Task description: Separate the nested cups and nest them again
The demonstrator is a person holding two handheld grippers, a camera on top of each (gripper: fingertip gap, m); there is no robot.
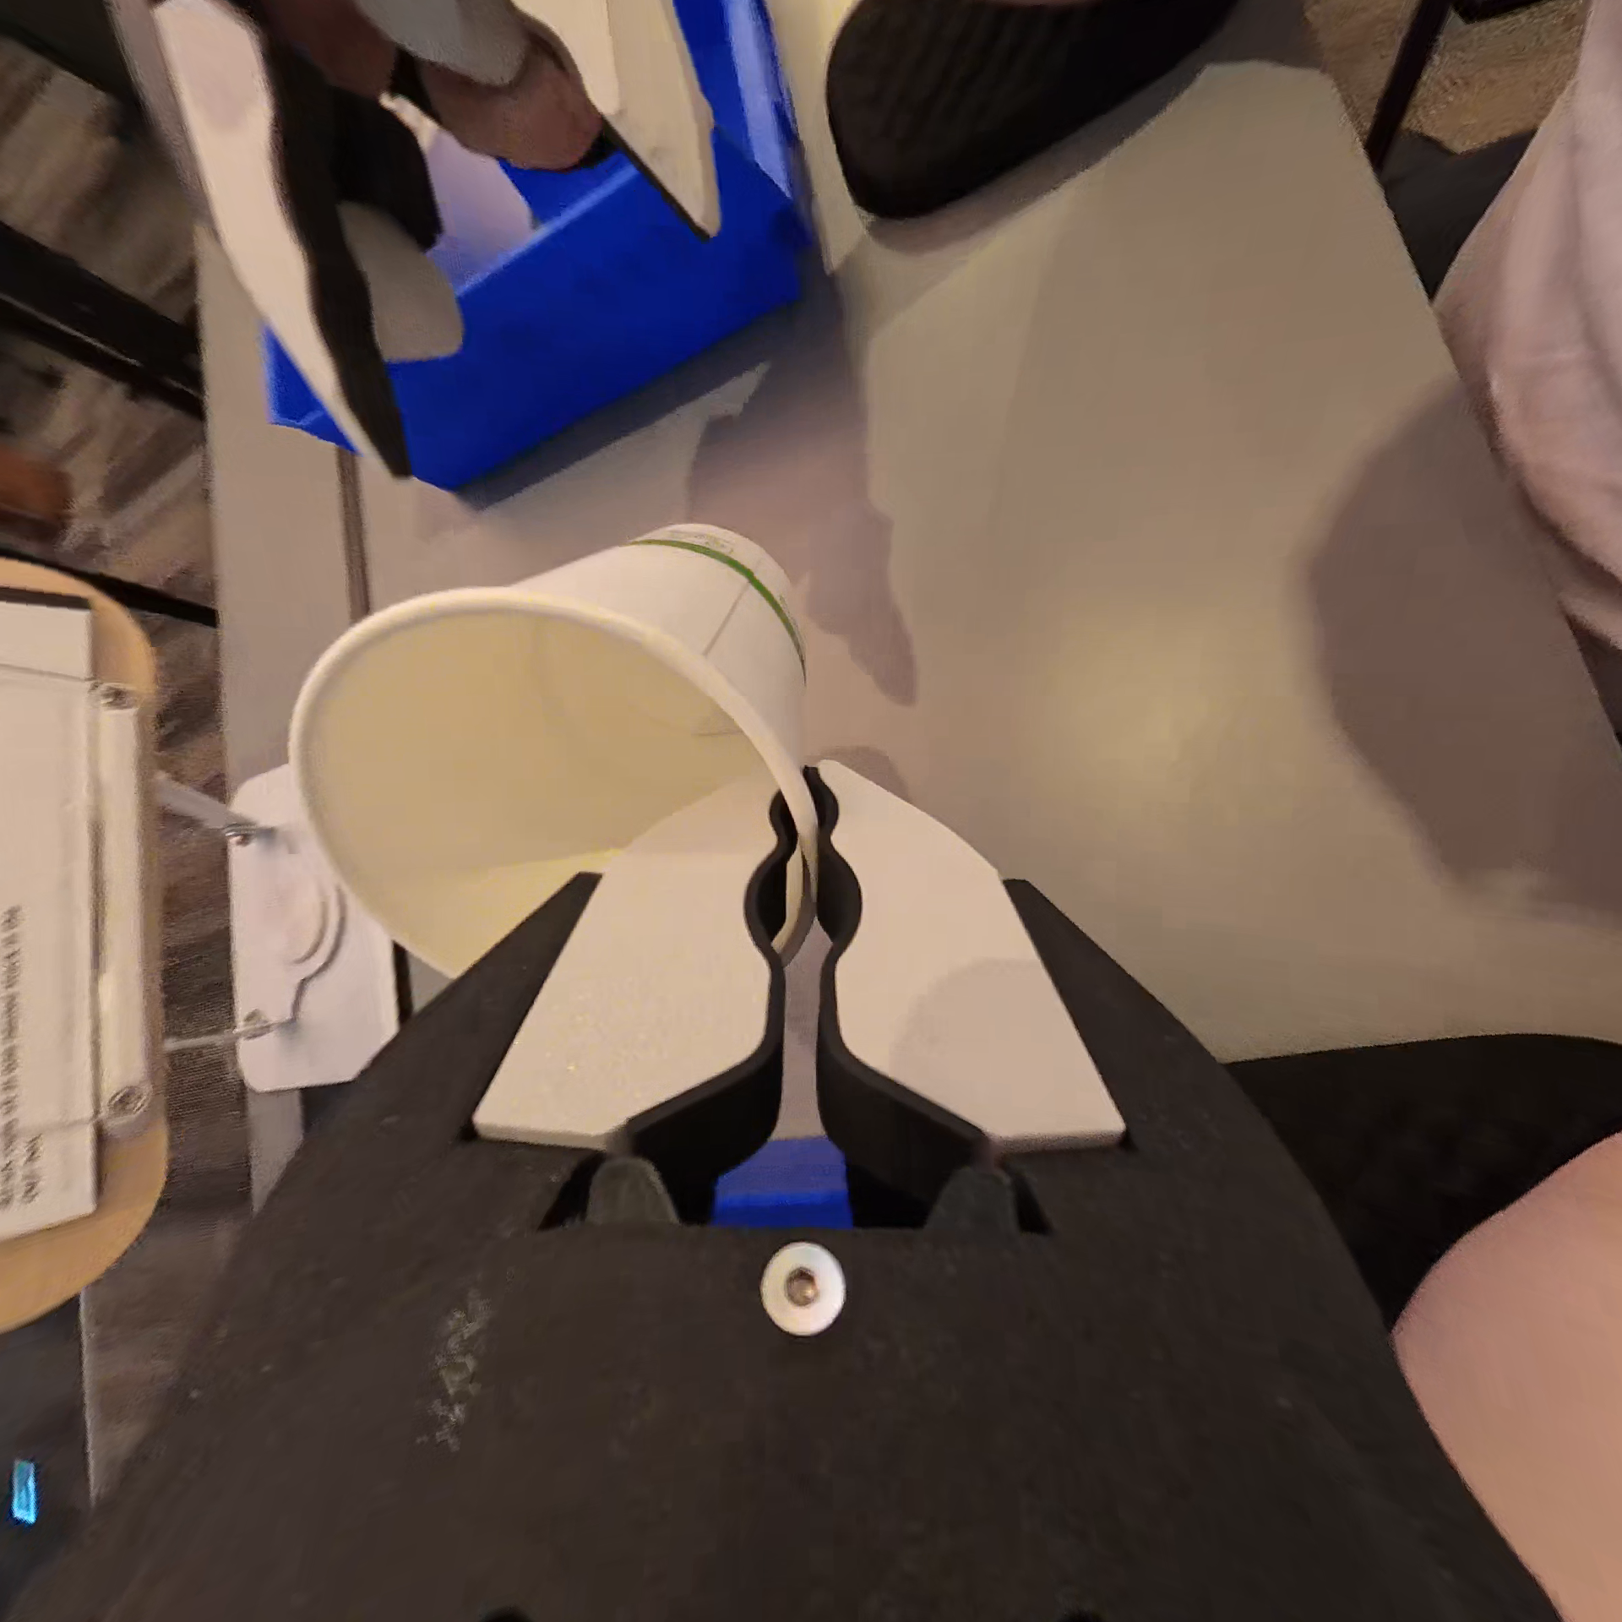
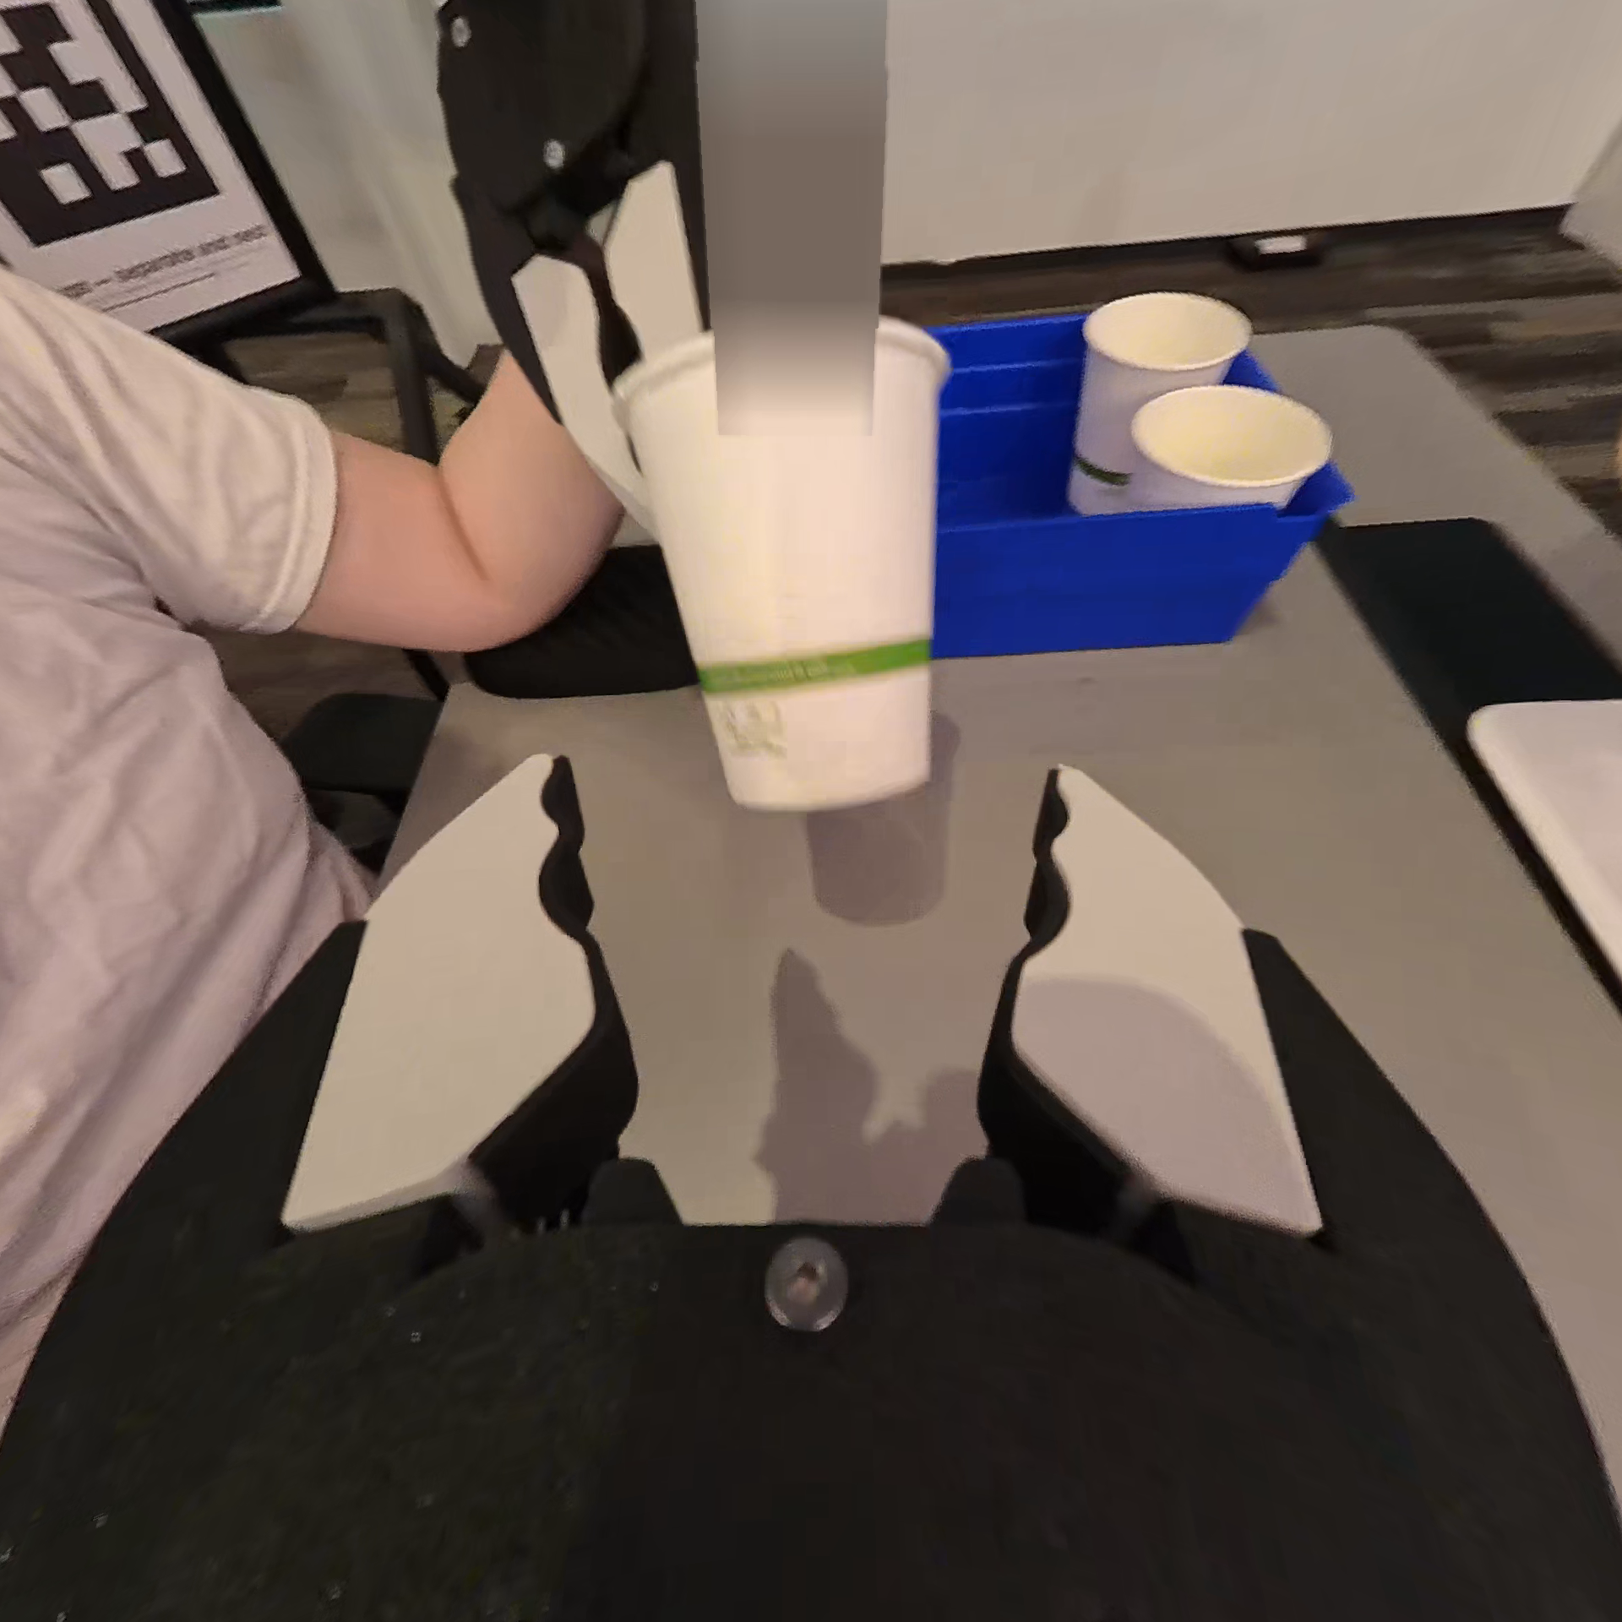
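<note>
Clamped on the rim of the white cup (image 2: 812,562), the left tool (image 1: 803,843) hangs it upright above the desk (image 2: 1229,834); right tool (image 2: 807,878), spread empty, sits just below (nearer its base).

Pretty plain room: a grey counter (image 2: 1141,790) with a glossy top (it picks up soft shadows and a warm glare), and a white wall (image 2: 1141,132) behind it. The floor (image 2: 1448,290) is dark wood-look planks, and a black-and-white patterned board (image 2: 105,132) leans on a stand off to one side.
</note>
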